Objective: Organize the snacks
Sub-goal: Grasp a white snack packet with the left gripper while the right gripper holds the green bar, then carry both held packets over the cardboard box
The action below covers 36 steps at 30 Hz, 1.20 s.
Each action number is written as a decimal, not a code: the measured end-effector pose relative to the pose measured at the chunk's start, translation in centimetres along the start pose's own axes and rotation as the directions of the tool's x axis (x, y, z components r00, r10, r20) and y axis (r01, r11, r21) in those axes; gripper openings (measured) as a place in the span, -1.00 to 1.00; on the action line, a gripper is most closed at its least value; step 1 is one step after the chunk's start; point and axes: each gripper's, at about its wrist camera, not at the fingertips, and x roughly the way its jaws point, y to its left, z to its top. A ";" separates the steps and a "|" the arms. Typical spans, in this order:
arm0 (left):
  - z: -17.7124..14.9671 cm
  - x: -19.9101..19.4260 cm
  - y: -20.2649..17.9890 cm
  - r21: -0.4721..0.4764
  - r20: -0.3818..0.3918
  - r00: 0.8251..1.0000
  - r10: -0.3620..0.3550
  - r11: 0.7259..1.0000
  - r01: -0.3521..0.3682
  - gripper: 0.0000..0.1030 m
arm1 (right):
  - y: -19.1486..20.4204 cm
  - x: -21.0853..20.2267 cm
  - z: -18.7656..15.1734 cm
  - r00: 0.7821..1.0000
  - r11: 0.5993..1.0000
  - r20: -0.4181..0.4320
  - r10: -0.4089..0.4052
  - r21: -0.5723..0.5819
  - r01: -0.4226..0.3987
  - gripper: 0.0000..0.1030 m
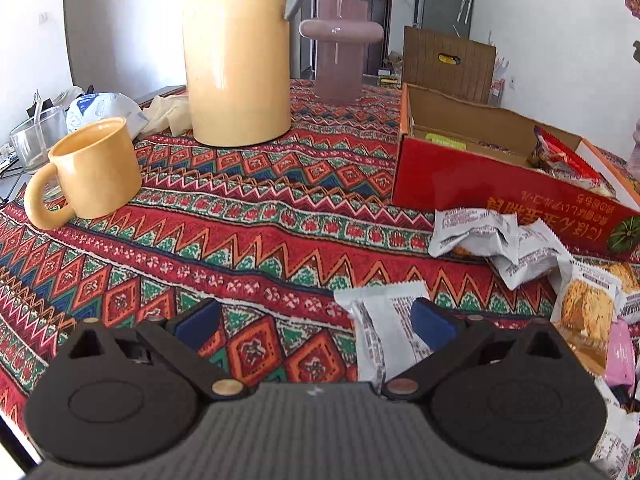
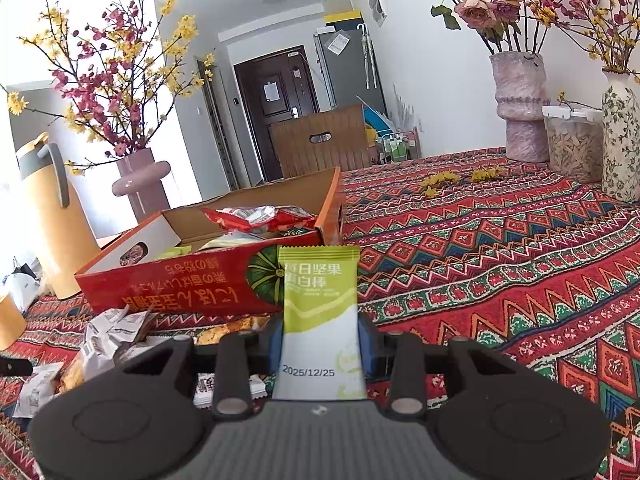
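Note:
My right gripper [image 2: 320, 340] is shut on a green and white snack bar [image 2: 320, 312], held upright just in front of the open red cardboard box [image 2: 192, 284]. The box holds a red packet [image 2: 256, 216] and other snacks; it also shows in the left wrist view [image 1: 492, 188]. My left gripper [image 1: 316, 324] is open and low over the patterned tablecloth. A white snack packet [image 1: 384, 320] lies by its right finger [image 1: 434, 326]. More white packets [image 1: 492, 240] and a biscuit packet [image 1: 586, 312] lie in front of the box.
A yellow mug [image 1: 92, 168], a tall yellow flask [image 1: 236, 52] and a pink vase [image 1: 340, 48] stand behind the left gripper. A glass jar [image 1: 36, 142] sits at the far left. Vases [image 2: 520, 108] and a food container [image 2: 572, 144] stand at the far right.

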 end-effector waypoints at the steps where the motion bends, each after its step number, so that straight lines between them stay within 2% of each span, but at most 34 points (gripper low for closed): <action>1: -0.1 0.1 -0.2 0.003 -0.009 1.000 -0.004 1.000 0.004 1.00 | 0.0 0.0 0.0 1.000 1.000 0.001 0.002 0.001 -0.002 -0.30; 7: -0.4 0.5 -2.1 0.034 -0.032 0.999 -0.025 0.999 0.026 1.00 | -0.1 -0.2 -0.1 1.000 1.000 0.007 0.012 0.004 -0.012 -0.30; 12: -0.6 1.1 -2.8 0.044 -0.052 0.999 -0.013 0.999 0.016 0.99 | -0.1 -0.3 -0.1 1.000 1.000 0.012 0.021 0.006 -0.021 -0.29; 13: -0.6 1.1 -2.9 0.045 -0.054 0.998 -0.011 0.999 0.014 0.93 | -0.1 -0.3 -0.1 1.000 1.000 0.013 0.022 0.007 -0.022 -0.29; 15: -0.6 1.2 -3.0 0.048 -0.057 0.998 -0.022 0.999 0.024 0.64 | -0.1 -0.3 -0.1 1.000 1.000 0.014 0.023 0.007 -0.023 -0.29; 16: -0.6 1.1 -3.1 0.055 -0.052 0.998 -0.029 0.998 0.031 0.46 | -0.1 -0.4 -0.1 1.000 1.000 0.014 0.023 0.008 -0.023 -0.29; 17: -0.5 0.9 -3.2 0.059 -0.049 0.998 -0.036 0.997 0.039 0.16 | -0.1 -0.4 -0.1 1.000 1.000 0.014 0.023 0.008 -0.023 -0.29; 19: -0.3 0.7 -3.3 0.063 -0.045 0.998 -0.044 0.997 0.047 -0.09 | -0.1 -0.4 -0.1 1.000 1.000 0.015 0.022 0.007 -0.022 -0.29; 25: -0.1 0.5 -3.0 0.047 -0.038 0.998 -0.048 0.998 0.050 -0.11 | 0.0 -0.5 0.0 1.000 1.000 0.020 0.016 0.000 -0.016 -0.29; 36: 1.9 -1.3 -2.8 0.040 0.046 0.997 -0.057 0.998 0.055 -0.11 | 1.2 -2.4 1.2 0.997 0.999 0.074 0.016 -0.040 -0.013 -0.29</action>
